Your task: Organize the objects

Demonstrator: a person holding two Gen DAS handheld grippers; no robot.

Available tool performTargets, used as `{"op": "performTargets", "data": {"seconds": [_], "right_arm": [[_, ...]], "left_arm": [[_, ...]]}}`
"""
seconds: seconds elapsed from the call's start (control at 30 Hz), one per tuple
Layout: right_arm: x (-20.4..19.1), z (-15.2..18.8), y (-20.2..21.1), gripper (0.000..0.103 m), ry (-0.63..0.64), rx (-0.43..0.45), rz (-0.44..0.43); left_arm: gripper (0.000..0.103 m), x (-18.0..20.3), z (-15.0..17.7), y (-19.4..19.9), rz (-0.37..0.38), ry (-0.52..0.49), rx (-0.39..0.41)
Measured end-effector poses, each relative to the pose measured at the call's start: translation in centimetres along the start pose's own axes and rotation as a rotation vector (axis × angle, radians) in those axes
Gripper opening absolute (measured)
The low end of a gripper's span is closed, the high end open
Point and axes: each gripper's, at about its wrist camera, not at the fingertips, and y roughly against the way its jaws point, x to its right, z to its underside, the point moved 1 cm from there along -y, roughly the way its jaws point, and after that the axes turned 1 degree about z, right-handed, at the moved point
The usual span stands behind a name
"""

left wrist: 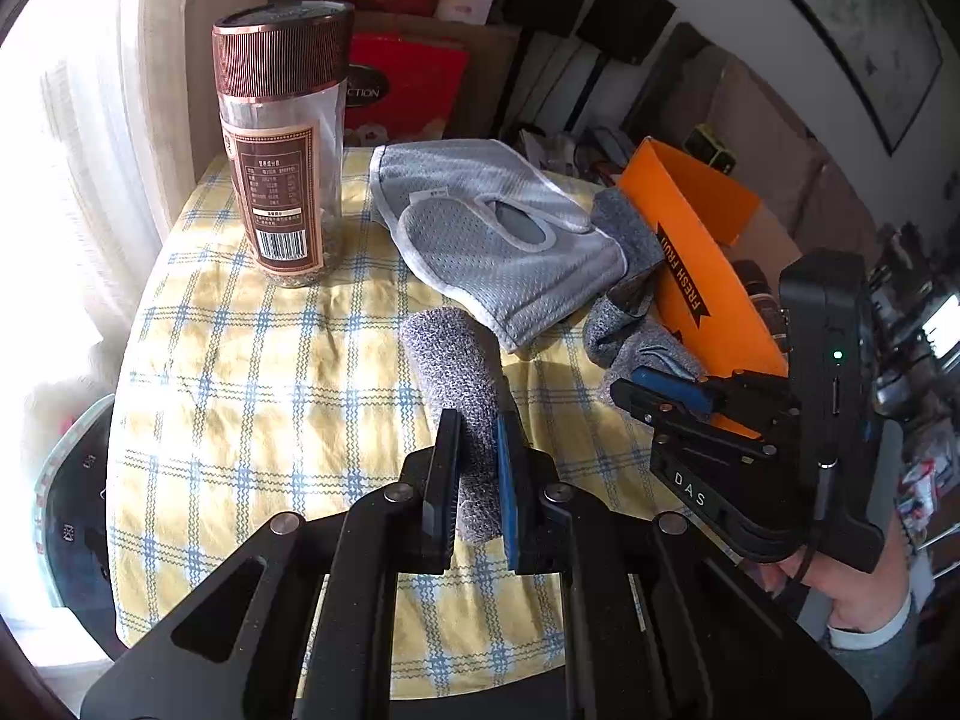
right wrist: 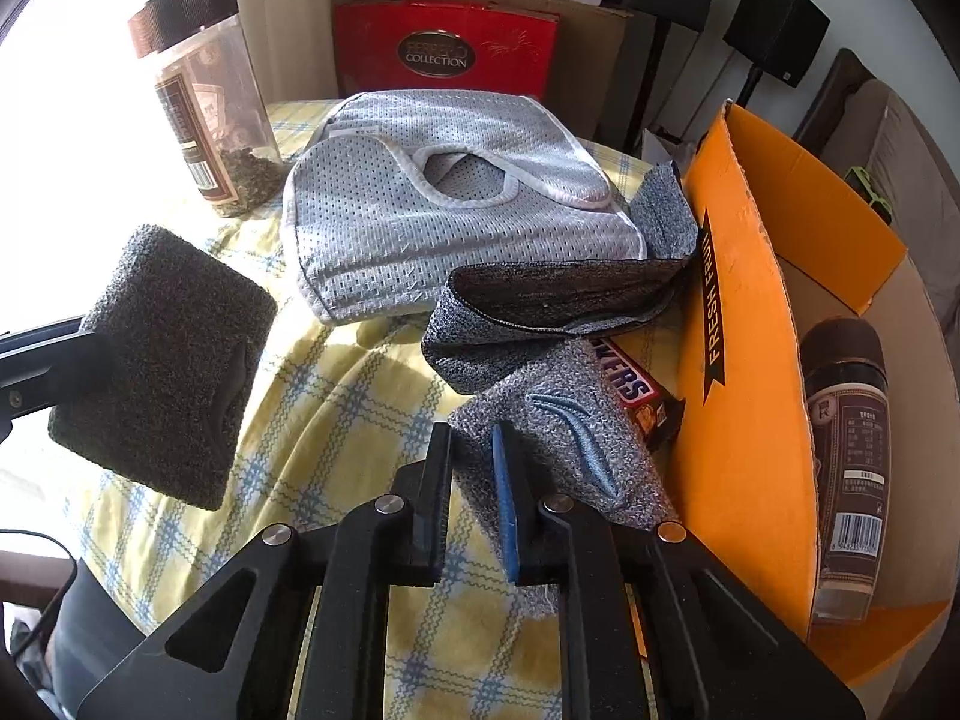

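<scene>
Left wrist view had my left tongs [left wrist: 477, 480] clamped on a rolled grey knit wristband [left wrist: 456, 378], soft, light and squashy, so a mid-roll pinch seemed safest, held just above the checked table [left wrist: 252, 396]. My right tongs [right wrist: 474, 480] looked nearly closed on the edge of a limp grey knit sleeve [right wrist: 564, 438] lying beside the orange box [right wrist: 738, 360]. Mesh pad [right wrist: 450, 198], a half-hidden Snickers bar [right wrist: 630, 390] and the tall jar [left wrist: 282, 144] crowded the route, and the box wall looked easy to snag.
</scene>
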Motion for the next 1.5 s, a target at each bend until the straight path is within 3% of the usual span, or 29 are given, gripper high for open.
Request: {"op": "performTargets", "data": {"seconds": [0.07,0.3,0.4,0.5,0.57,0.63,0.87,0.93,1.0,1.03,1.1,1.17,1.37,1.5], "right_arm": [[0.0,0.1,0.6,0.004,-0.008,0.022,-0.013],[0.3,0.4,3.4,0.003,-0.064,0.096,-0.076],[0.5,0.1,4.1,0.006,-0.047,0.082,-0.083],[0.4,0.1,3.8,0.014,0.011,0.033,-0.052],[0.0,0.5,3.2,0.029,0.058,0.004,-0.019],[-0.3,1.0,2.6,0.036,0.099,-0.010,0.028],[-1.6,1.8,0.8,0.054,0.191,-0.039,0.098],[-1.8,1.9,0.1,0.054,0.211,-0.047,0.120],[-1.8,1.9,-0.2,0.053,0.210,-0.041,0.120],[-1.5,1.9,-0.4,0.047,0.200,-0.045,0.113],[-0.9,1.7,-0.6,0.024,0.171,-0.052,0.118],[-0.2,1.4,-0.5,0.015,0.143,-0.051,0.089],[0.1,1.1,1.3,0.010,0.095,0.015,0.069],[0.6,0.7,3.8,0.010,0.008,0.084,0.002]], "left_arm": [[0.011,0.2,0.0,0.1,-0.003,-0.003,0.006],[0.011,0.8,-0.1,0.2,-0.024,-0.032,0.019],[0.011,0.9,0.0,0.1,-0.027,-0.033,0.017],[0.011,0.9,0.1,0.2,-0.021,-0.028,0.018],[0.011,0.8,0.2,0.1,-0.016,-0.027,0.015],[0.011,0.9,0.3,0.0,-0.011,-0.029,0.010],[0.011,0.8,0.3,-0.3,-0.005,-0.031,0.001],[0.011,0.6,0.3,-0.3,-0.005,-0.024,-0.001],[0.011,0.4,0.4,-0.4,-0.004,-0.018,-0.004],[0.011,0.3,0.4,-0.4,-0.003,-0.015,-0.005],[0.011,0.2,0.5,-0.5,0.001,-0.011,-0.010],[0.011,0.2,0.6,-0.6,0.006,-0.009,-0.014],[0.011,0.7,0.5,-0.3,0.009,-0.019,-0.001],[0.011,1.3,0.2,0.5,-0.014,-0.045,0.034]]}}
